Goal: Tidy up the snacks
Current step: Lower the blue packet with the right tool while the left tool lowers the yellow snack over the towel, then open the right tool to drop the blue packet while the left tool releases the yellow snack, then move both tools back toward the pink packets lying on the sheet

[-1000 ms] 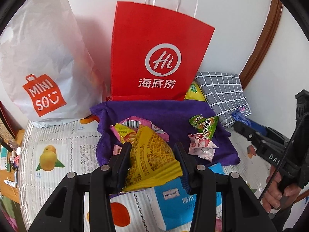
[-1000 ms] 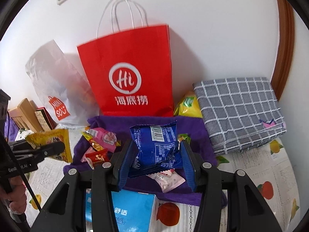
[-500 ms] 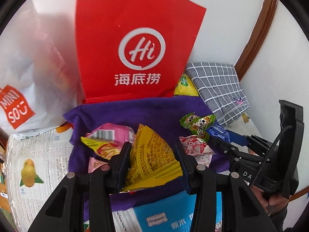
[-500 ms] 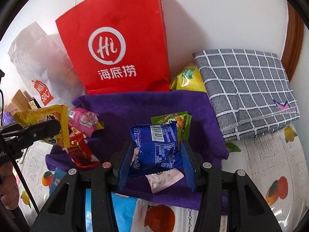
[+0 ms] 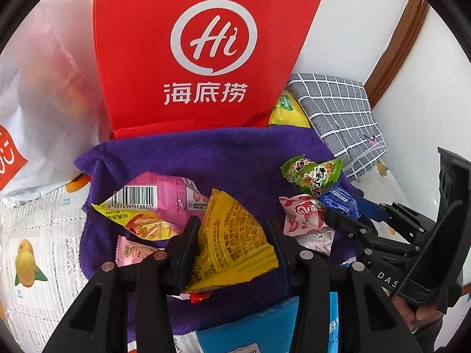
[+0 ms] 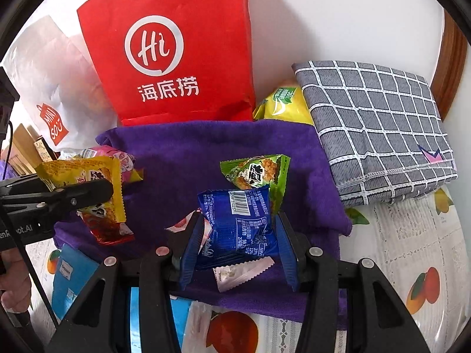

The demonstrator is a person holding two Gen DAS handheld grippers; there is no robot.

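My left gripper [image 5: 232, 235] is shut on a yellow snack packet [image 5: 232, 244] and holds it over the purple towel [image 5: 206, 158]. My right gripper [image 6: 238, 235] is shut on a blue snack packet [image 6: 238, 223] above the towel [image 6: 182, 158]. On the towel lie a green packet [image 6: 259, 173], a pink packet with a barcode [image 5: 156, 194], a yellow-orange packet [image 5: 138, 220] and a white-red packet [image 5: 303, 217]. The right gripper shows at the right of the left wrist view, the left gripper at the left of the right wrist view.
A red paper bag [image 5: 203, 50] stands behind the towel, a white Miniso bag [image 5: 38, 111] to its left. A grey checked cloth [image 6: 376, 123] and a yellow bag [image 6: 285, 103] lie at the right. A blue pack [image 6: 70, 276] lies on the fruit-print tablecloth [image 6: 412, 235].
Both grippers have moved forward and lower over the purple towel, each still holding its packet. The red bag looms larger in both views.
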